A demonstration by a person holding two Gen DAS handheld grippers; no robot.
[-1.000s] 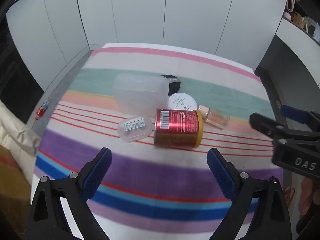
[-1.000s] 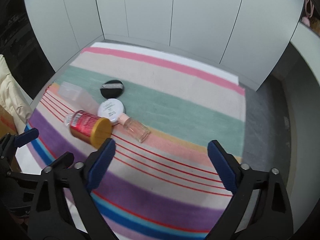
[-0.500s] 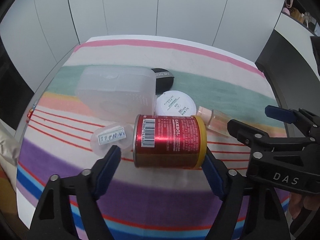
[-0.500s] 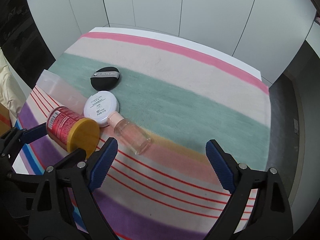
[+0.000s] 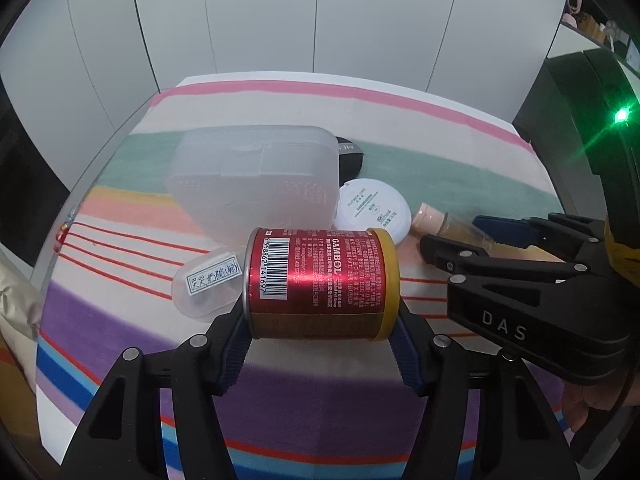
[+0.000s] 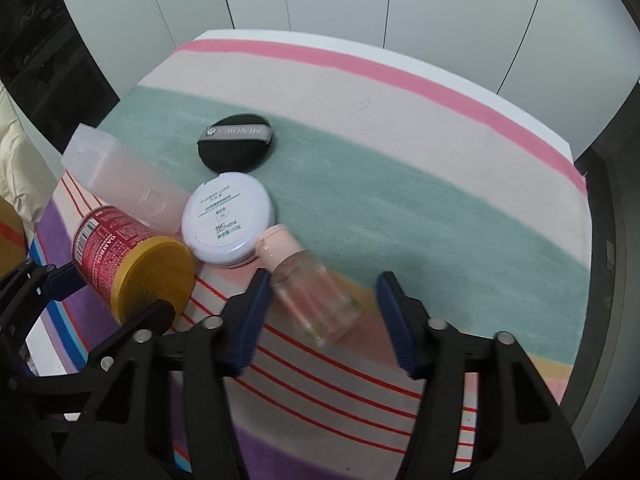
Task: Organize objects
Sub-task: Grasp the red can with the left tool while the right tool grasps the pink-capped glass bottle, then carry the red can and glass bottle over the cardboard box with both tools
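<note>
The left tool is closing on a red can that lies on its side on the striped cloth covering the counter; its blue pads sit against the can's two ends, the bare end on the left and the yellow lid on the right. The right tool is also closing, with a small clear bottle with a pink cap lying between its jaws. The left pad looks to be at the bottle's side, while a gap shows between the bottle and the right pad, so it is not yet gripped. Just behind the can stands a frosted plastic box, and a small clear labelled case lies touching the can's bare end. A round white compact lies between the box and the bottle, touching the bottle's cap. A black puff lies just beyond the compact on the green stripe.
</note>
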